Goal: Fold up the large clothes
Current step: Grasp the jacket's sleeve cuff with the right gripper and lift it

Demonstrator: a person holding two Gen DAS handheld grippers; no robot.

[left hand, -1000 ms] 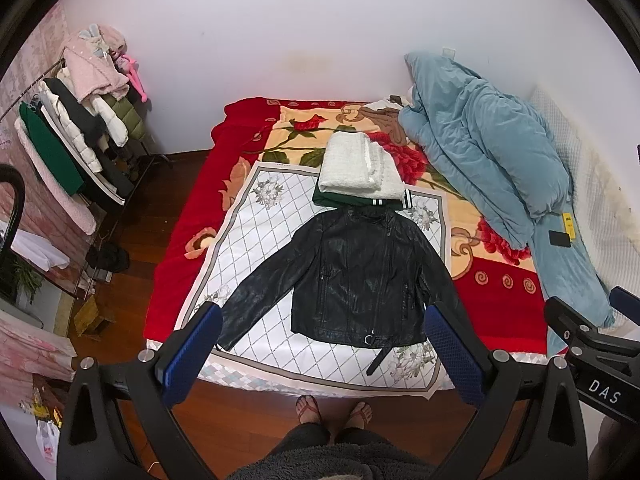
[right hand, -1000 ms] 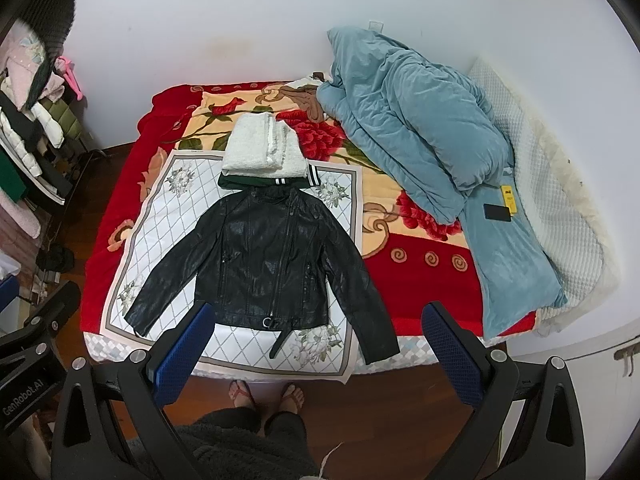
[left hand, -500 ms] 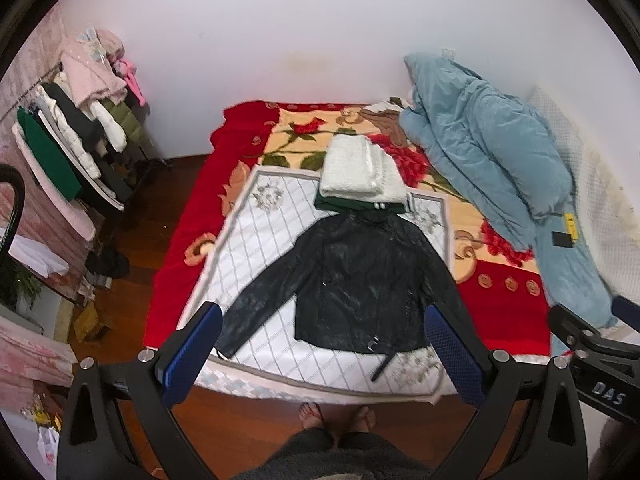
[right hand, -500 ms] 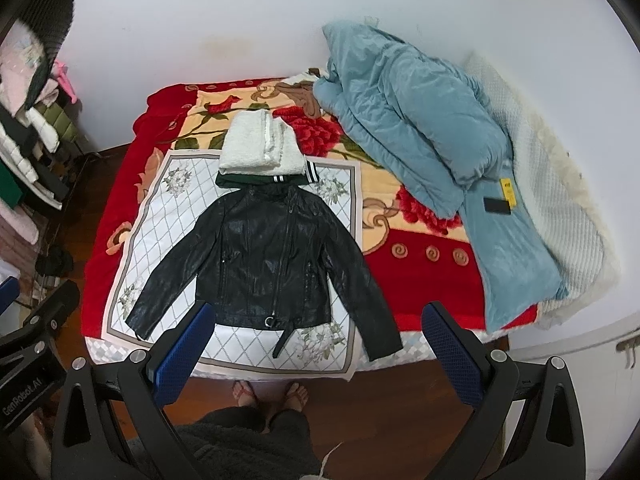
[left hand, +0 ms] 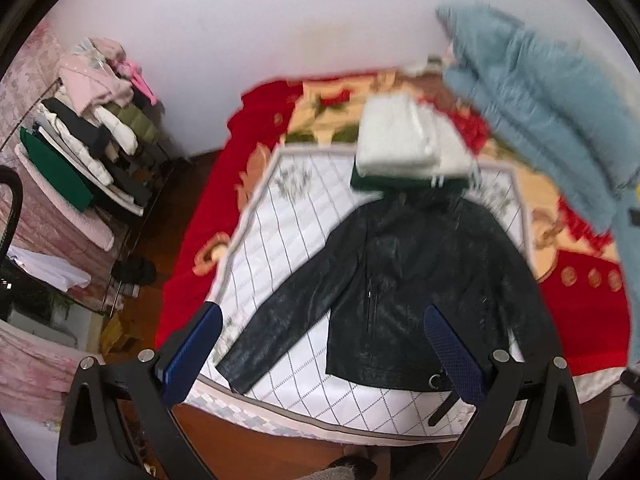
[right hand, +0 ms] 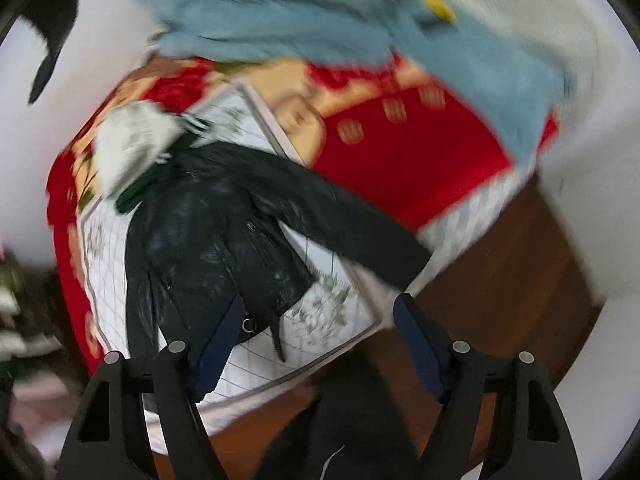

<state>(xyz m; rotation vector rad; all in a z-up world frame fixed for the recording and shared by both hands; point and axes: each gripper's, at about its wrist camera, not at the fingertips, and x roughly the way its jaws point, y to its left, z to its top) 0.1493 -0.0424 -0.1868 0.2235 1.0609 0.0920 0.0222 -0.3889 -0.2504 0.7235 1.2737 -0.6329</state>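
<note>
A black leather jacket (left hand: 404, 280) lies flat on the bed with both sleeves spread, front side up; it also shows in the right wrist view (right hand: 224, 240), blurred. My left gripper (left hand: 320, 336) is open and empty, above the jacket's left sleeve and hem. My right gripper (right hand: 320, 328) is open and empty, tilted, above the jacket's hem and right sleeve end (right hand: 400, 260) near the bed's front corner. Neither touches the jacket.
A folded white garment (left hand: 404, 140) on a green one (left hand: 384, 184) lies above the collar. A blue duvet (left hand: 552, 108) is piled at the bed's right. A loaded clothes rack (left hand: 80, 140) stands at the left. Wooden floor (right hand: 500, 300) borders the bed.
Both grippers have moved down and closer to the bed. The right one has swung right and tilted, blurring its view. The jacket has not moved.
</note>
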